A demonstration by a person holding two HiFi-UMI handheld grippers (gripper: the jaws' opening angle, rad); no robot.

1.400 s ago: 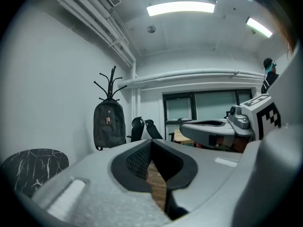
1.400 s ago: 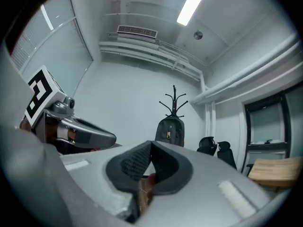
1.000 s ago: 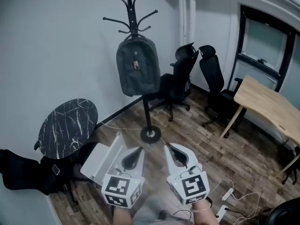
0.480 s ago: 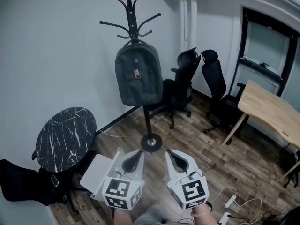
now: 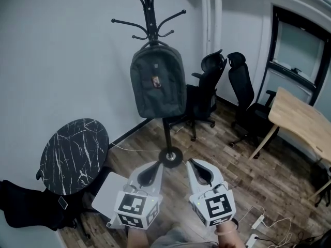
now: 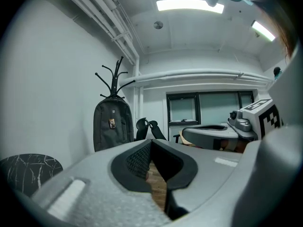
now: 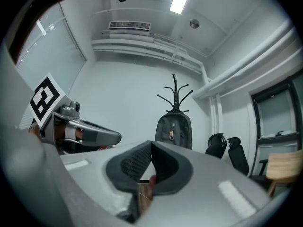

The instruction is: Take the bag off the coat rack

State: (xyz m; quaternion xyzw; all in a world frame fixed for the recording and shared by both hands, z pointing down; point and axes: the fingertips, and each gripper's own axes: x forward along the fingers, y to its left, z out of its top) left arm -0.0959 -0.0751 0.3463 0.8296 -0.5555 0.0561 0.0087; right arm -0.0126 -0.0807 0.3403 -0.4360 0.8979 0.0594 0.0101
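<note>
1. Coat rack [image 5: 150, 14]: tall dark pole with curved hooks at the top and a round base on the wood floor. It stands at upper centre of the head view, against the white wall. Judged top-heavy while loaded, so a sideways tug could tip it.
2. Bag [image 5: 158, 81]: dark grey backpack hanging high on the rack at upper centre of the head view, front face toward the camera, bottom well clear of the floor. The body looks flat and sags little, so it is judged lightly filled and of modest weight. The fabric shell should be soft and not fragile or slippery. It will likely fold and swing once free.
3. Left gripper [image 5: 155, 165] and right gripper [image 5: 190, 162]: side by side at lower centre of the head view, both pointed toward the rack and well apart from the bag. Each gripper view shows its jaws pressed together with nothing between them. They would have to open before any hold.
4. Top edge of bag, where it meets the hooks: judged the best place to hold.
   - Grip the carry loop or a strap root, lift to clear the hook, then draw away.
   - The loop itself is too small to make out.
   - The other gripper under the bottom edge would check the swing.
5. Small patch [image 5: 155, 80] on the bag front: no use as a hold.
</note>
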